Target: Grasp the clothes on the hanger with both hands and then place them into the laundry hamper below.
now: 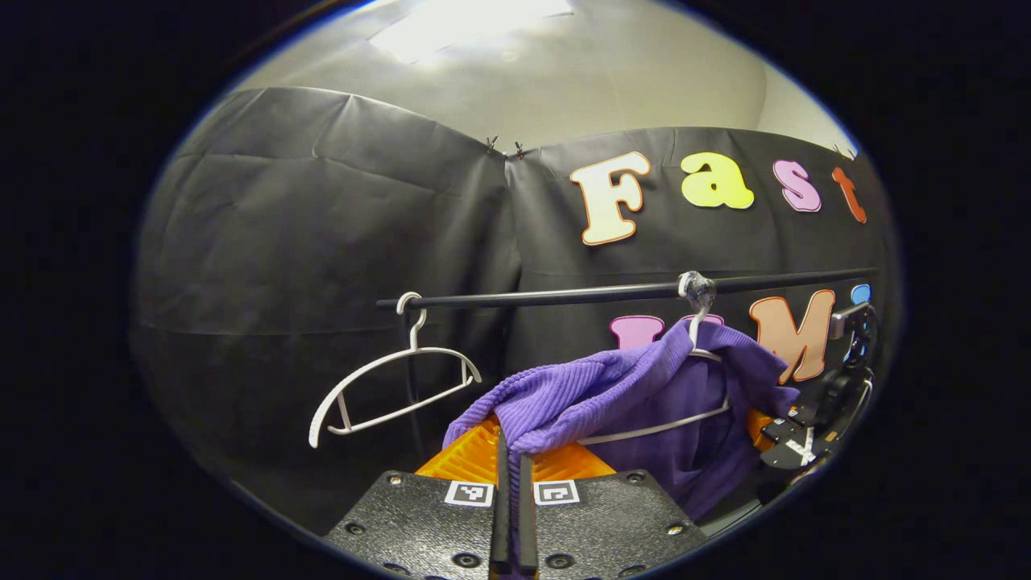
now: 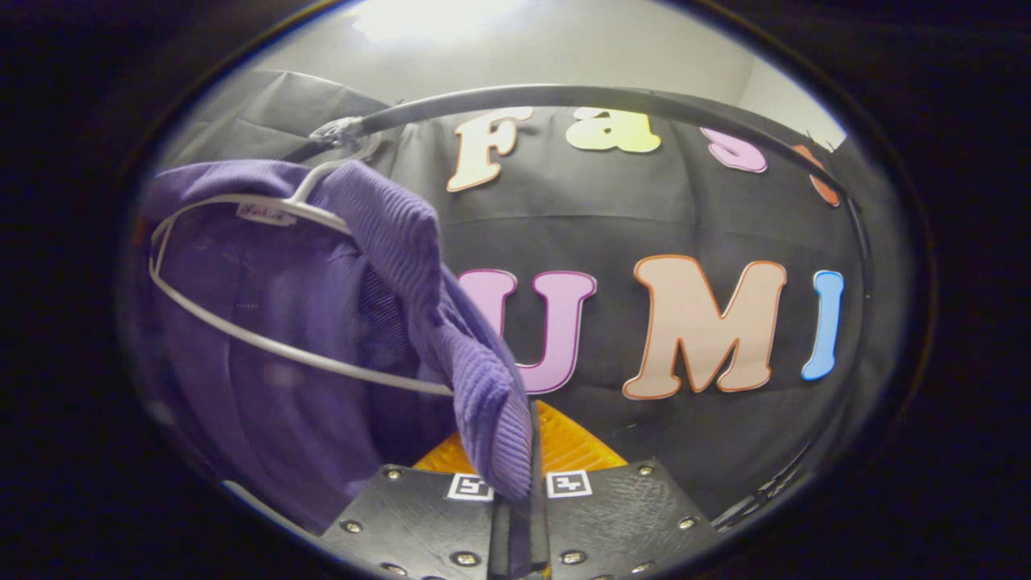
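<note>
A: How does the garment look?
B: The purple ribbed sweater (image 1: 612, 387) is bunched and half off its white hanger (image 1: 699, 354), which hangs on the black rail (image 1: 564, 296); a second white hanger (image 1: 387, 383) hangs bare beside it.
A: And the grippers?
B: The left gripper (image 1: 511, 475) is closed on a ribbed fold; the right gripper (image 2: 515, 483) likewise pinches the sweater's knit edge (image 2: 483, 403), its fingers nearly together around the cloth.

L hand-held gripper (image 1: 512, 459) pinching purple sweater (image 1: 620, 387) on hanger (image 1: 693, 419).
</note>
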